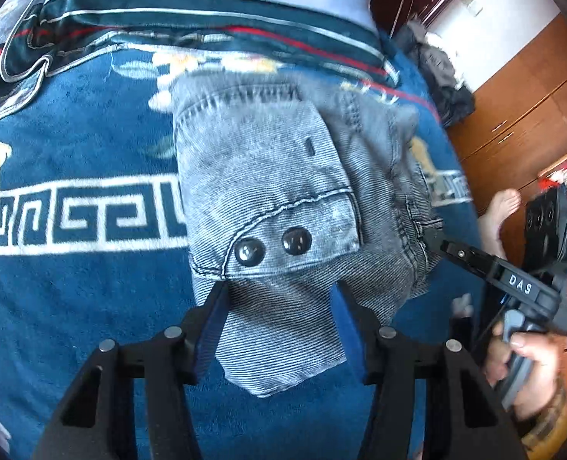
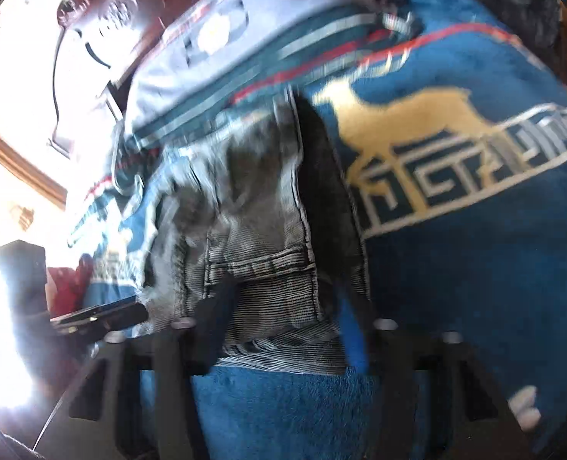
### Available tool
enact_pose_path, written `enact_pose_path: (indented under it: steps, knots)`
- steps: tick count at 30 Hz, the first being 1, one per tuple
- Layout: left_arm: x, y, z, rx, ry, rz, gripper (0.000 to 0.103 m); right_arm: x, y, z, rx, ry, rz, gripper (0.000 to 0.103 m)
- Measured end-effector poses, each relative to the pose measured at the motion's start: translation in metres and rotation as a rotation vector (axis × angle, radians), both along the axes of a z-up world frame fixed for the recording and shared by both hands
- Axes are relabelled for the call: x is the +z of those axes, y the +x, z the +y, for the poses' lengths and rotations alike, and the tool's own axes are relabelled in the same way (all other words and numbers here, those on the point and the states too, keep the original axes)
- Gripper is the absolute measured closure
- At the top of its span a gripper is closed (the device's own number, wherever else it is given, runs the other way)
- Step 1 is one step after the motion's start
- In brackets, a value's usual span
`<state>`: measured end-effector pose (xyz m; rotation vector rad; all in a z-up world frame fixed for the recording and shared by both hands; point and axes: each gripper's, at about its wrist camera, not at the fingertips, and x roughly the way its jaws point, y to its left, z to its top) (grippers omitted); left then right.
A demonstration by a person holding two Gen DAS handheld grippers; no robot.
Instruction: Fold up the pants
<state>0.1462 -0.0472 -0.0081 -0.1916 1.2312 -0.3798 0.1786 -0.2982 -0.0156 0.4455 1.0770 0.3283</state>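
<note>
**Grey jeans bundled on the blue blanket**

The folded grey denim pants sit on a plush blue blanket with a white key-pattern border, right ahead of the left gripper. Its jaws stand apart with the near hem lying between them, not pinched. The right gripper straddles the pants' edge too, though the blur makes it hard to tell whether it's gripping.

Right wrist view is motion-blurred; pants folds smear, window glare hides the left.
</note>
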Motion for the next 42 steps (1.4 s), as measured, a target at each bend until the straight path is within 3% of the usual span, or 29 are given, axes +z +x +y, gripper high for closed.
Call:
enact_pose_path:
  steps: [3, 6, 10, 14, 16, 19, 29, 34, 39, 42]
  knots:
    - [-0.004, 0.000, -0.002, -0.005, 0.006, -0.006, 0.047, -0.008, -0.004, 0.007, 0.025, -0.067, 0.004, 0.086]
    - [-0.001, 0.000, 0.003, -0.017, -0.012, -0.001, 0.047, 0.012, -0.018, 0.010, 0.032, -0.092, -0.086, 0.088]
    - [0.003, 0.000, 0.008, -0.039, -0.002, -0.003, 0.049, 0.038, -0.033, 0.006, 0.030, -0.055, -0.156, 0.088]
    - [-0.005, -0.001, 0.005, -0.050, 0.013, 0.009, 0.048, 0.017, -0.030, 0.007, 0.001, -0.090, -0.076, 0.088]
    - [-0.008, -0.004, -0.003, -0.077, 0.051, -0.014, 0.047, -0.008, -0.027, 0.006, -0.005, -0.119, -0.012, 0.088]
    - [-0.011, -0.008, -0.012, -0.092, 0.102, -0.050, 0.046, -0.028, -0.022, 0.008, 0.003, -0.149, 0.012, 0.089]
    - [-0.010, -0.010, -0.012, -0.031, 0.108, -0.069, 0.045, -0.025, -0.021, 0.012, 0.009, -0.205, 0.003, 0.088]
    - [-0.010, -0.013, -0.008, -0.015, 0.086, -0.072, 0.045, -0.004, -0.021, 0.016, 0.006, -0.231, -0.010, 0.079]
    - [-0.010, -0.013, -0.008, -0.021, 0.085, -0.079, 0.045, 0.010, -0.020, 0.005, -0.061, -0.230, -0.049, 0.044]
    - [-0.012, -0.012, -0.006, -0.023, 0.069, -0.080, 0.045, -0.004, -0.012, -0.002, -0.063, -0.172, -0.002, 0.045]
